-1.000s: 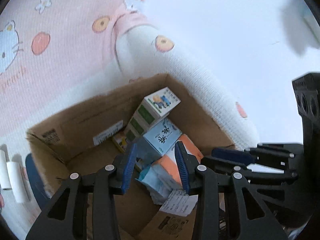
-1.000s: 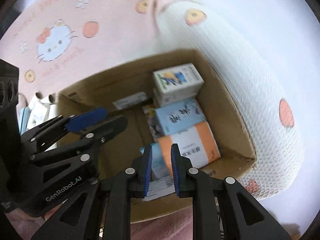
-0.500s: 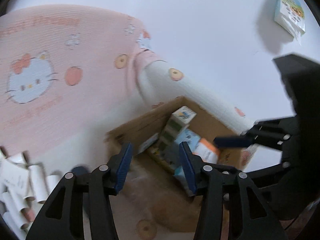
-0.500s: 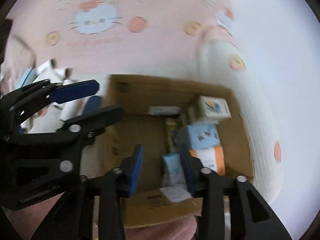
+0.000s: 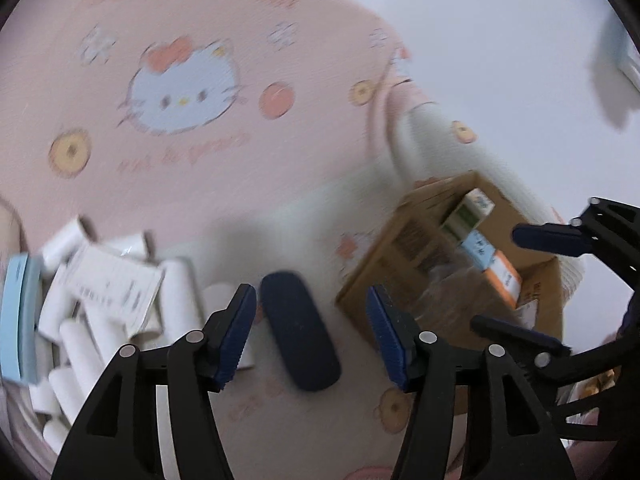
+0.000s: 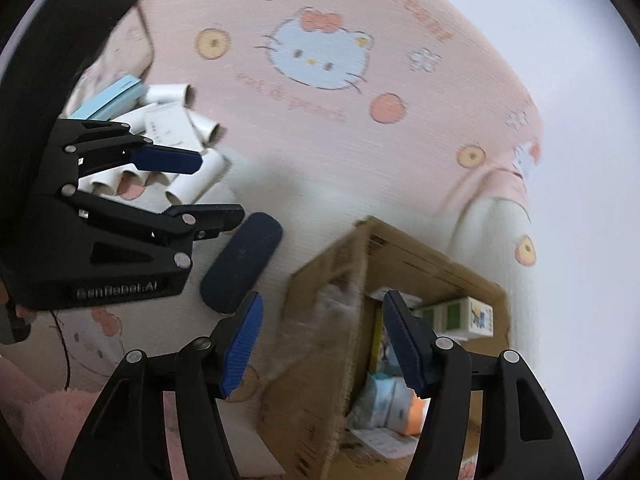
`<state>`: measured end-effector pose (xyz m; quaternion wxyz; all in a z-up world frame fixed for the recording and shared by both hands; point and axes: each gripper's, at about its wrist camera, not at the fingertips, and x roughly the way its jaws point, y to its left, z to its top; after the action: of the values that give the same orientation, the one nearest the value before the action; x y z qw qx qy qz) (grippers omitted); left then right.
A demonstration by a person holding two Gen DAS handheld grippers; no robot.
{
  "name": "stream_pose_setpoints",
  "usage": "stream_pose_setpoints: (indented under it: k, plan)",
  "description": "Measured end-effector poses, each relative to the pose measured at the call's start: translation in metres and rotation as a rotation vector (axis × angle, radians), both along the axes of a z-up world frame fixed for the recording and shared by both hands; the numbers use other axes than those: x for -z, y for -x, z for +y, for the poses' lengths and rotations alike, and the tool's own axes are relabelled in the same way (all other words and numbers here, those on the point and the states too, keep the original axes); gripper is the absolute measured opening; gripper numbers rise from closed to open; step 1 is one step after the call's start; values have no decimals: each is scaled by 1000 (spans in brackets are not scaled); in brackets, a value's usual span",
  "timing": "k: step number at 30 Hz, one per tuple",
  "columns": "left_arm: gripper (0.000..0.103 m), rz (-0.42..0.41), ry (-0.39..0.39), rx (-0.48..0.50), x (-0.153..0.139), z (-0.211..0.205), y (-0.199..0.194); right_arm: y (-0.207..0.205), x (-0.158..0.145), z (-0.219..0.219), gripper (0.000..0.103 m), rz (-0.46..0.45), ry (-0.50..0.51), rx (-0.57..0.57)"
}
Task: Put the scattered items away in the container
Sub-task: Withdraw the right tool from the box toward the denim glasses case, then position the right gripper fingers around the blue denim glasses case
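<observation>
the cardboard box is the landmark, sitting on the pink cat-print blanket. it already holds at least 4 items: a green-and-white carton, a pale blue box, an orange-and-white box, and a light blue soft pack seen only from the right wrist view. they lie packed along 1 side of the box, probably so the rest of the floor stays free for more.

left of the box, just beside it, lies 1 dark navy oval case, flat on the blanket and untouched. farther left is a heap of white cardboard tubes; blur stops an exact count, but well over 6 show, along with 1 printed paper slip and 1 pale blue flat box.

the left gripper is spread wide and holds nothing, framing the navy case, likely its next pick. the right gripper is also wide apart and empty, hovering over the box's near wall.
</observation>
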<state>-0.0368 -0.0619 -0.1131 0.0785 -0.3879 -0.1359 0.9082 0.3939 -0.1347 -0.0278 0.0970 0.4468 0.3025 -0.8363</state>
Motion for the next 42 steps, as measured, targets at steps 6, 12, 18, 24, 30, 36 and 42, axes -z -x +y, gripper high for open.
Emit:
stream_pose_setpoints:
  k: [6,12,18,24,30,36,42]
  plan:
    - [64,-77,-112,-21,22,-23,-6,-1,4,-22,64,46,170,-40]
    - [66,-89,-64,-67,34,-36,-16,6,27,-38,66,7,217,-78]
    - [66,-165,-115,-111,57,-49,-17,-3,47,-44,66,89,280,-251]
    - [67,-180,-107,-121,67,-51,-21,-2,67,-38,71,21,389,-305]
    - [67,-216,-110,-120,80,-48,-21,-17,89,-36,78,72,426,-308]
    - [67,-237,-161,-89,94,-41,-17,-24,123,-30,79,51,412,-262]
    - [67,-248,-198,-51,106,-27,-10,-12,143,-11,80,32,456,-165]
